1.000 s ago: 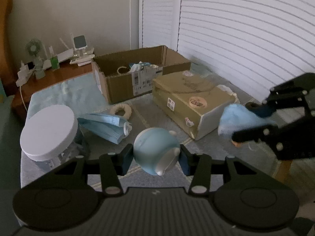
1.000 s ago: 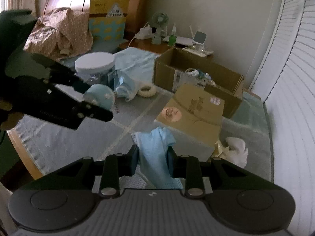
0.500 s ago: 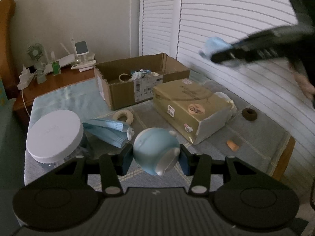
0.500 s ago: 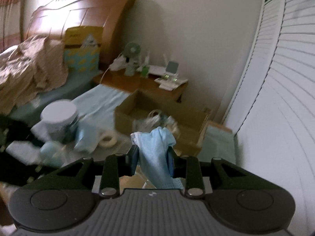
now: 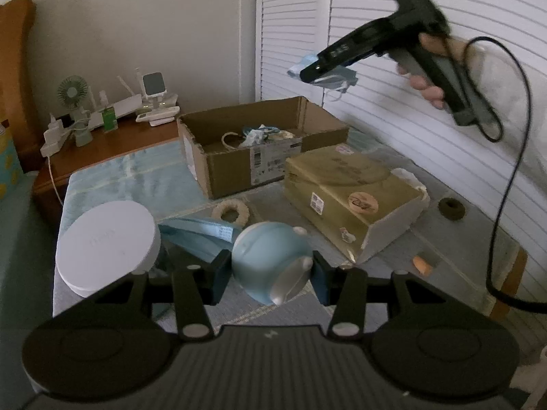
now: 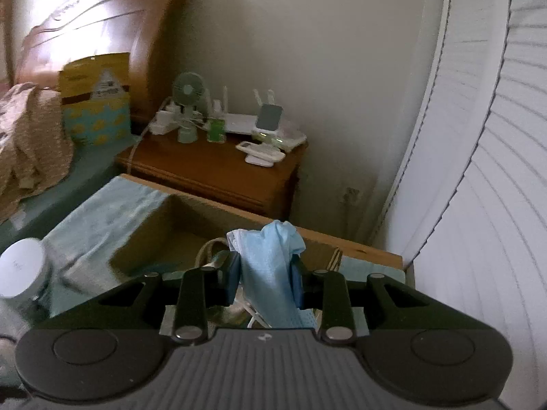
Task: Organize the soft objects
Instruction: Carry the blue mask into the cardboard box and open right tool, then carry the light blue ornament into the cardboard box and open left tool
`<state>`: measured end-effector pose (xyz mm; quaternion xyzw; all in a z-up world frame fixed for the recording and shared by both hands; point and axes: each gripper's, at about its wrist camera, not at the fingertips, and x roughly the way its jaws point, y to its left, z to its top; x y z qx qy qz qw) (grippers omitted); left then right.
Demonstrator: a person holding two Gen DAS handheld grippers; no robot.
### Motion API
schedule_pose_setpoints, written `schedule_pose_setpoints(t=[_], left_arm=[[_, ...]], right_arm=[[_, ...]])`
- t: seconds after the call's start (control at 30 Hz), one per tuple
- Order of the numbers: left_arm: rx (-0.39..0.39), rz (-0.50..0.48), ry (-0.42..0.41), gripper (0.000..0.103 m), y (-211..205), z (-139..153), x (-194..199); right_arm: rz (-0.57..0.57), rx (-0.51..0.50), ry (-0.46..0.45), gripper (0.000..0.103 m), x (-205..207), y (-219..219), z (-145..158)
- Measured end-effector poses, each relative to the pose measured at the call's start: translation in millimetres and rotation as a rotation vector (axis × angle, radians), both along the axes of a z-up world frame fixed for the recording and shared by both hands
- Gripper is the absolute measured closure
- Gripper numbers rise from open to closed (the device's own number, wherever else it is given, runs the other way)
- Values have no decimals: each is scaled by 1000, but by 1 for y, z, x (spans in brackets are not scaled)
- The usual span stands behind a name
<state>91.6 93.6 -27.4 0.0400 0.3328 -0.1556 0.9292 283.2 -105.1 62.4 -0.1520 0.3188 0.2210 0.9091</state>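
My left gripper (image 5: 270, 273) is shut on a pale blue soft ball toy (image 5: 270, 263) and holds it above the blue mat. My right gripper (image 6: 263, 276) is shut on a blue face mask (image 6: 270, 273). In the left wrist view the right gripper (image 5: 304, 71) hangs high above the open cardboard box (image 5: 239, 167) with the mask (image 5: 328, 77) dangling. The box (image 6: 154, 218) lies just below and ahead in the right wrist view and holds several small items.
A closed tan box (image 5: 352, 198) lies right of the open one. A white-lidded jar (image 5: 106, 242), a pack of masks (image 5: 201, 235), a rope ring (image 5: 230, 210), a dark ring (image 5: 451, 208) and an orange piece (image 5: 422, 264) lie on the mat. A nightstand (image 6: 212, 171) stands behind.
My right gripper has risen from the mat's right side and swung left to above the open box with the mask. The left gripper has lifted slightly with the ball.
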Motion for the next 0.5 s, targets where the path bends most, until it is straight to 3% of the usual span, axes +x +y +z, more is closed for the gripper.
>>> schedule_pose_setpoints(t=[0.13, 0.2, 0.27, 0.33, 0.5], left_arm=[[-5, 10, 13, 55, 0, -2, 6], [-4, 11, 17, 55, 0, -3, 8], [-1, 11, 21, 55, -1, -3, 9], [-1, 8, 25, 55, -1, -3, 10], [-1, -3, 28, 55, -2, 1, 13]], right_arm=[[-25, 17, 22, 59, 24, 2, -11], [-32, 18, 29, 47, 29, 1, -16], [-57, 18, 26, 19, 29, -1, -20], [-63, 41, 14, 10, 24, -6, -20], [-78, 55, 21, 0, 5, -14, -18]])
